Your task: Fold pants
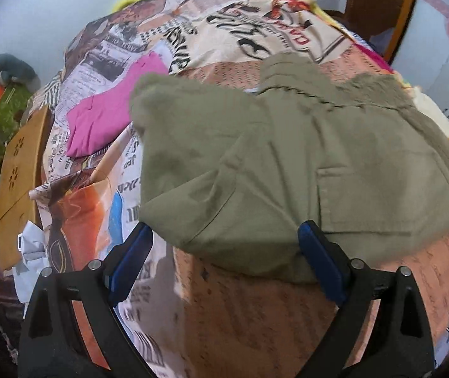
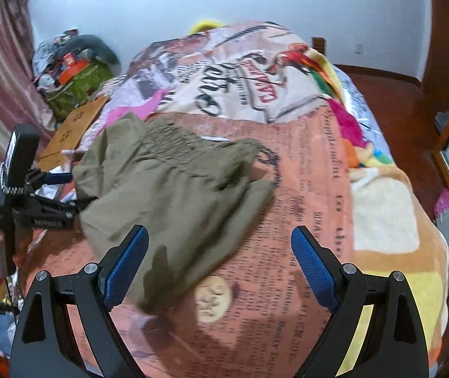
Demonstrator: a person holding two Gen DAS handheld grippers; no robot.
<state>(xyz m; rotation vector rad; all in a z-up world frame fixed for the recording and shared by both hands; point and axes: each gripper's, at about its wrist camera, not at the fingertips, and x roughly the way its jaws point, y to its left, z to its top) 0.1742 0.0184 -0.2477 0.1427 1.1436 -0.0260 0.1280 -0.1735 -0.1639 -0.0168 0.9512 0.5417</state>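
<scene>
On bed: olive pants (image 1: 287,157) bunched | pink cloth (image 1: 111,110) beside | left tool (image 1: 224,261) spread | right tool (image 2: 221,261) spread

- The pants (image 1: 287,163) are a dull green, like an olive.
- They lie in a soft, wrinkly heap on the bed, bunched up and partly folded over.
- A flat pocket shows on top, on the right side in the left wrist view.
- The stretchy, crinkled waist is at the far side.
- From the right wrist view the pants (image 2: 174,195) look a bit blurry.
</scene>
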